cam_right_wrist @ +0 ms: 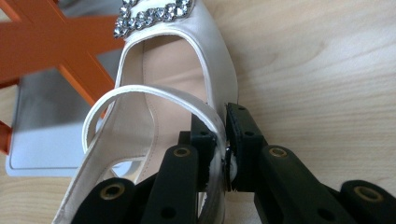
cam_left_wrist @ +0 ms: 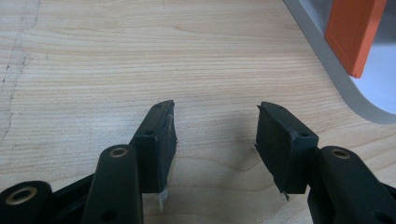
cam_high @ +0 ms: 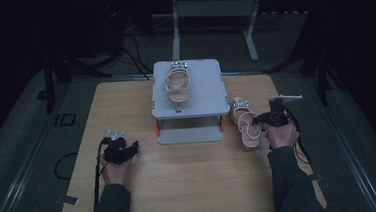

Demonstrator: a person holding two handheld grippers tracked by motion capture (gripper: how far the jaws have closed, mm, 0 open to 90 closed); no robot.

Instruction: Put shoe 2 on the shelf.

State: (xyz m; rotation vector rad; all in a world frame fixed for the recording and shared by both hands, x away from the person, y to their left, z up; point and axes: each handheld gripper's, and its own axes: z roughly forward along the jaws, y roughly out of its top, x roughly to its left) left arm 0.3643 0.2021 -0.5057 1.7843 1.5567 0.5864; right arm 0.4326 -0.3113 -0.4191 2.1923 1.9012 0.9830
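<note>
the right gripper is clamped on the side wall of the white sandal, which lies on the wooden table just right of the grey rack. a 2nd sandal sits on top of the rack. the left gripper has its jaws apart w/ nothing between, low over bare wood.

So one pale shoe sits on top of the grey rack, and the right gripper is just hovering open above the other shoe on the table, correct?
Not quite. The right gripper is shut on the shoe on the table, pinching its side wall, as the right gripper view shows. The other shoe does sit on the grey rack.
</note>
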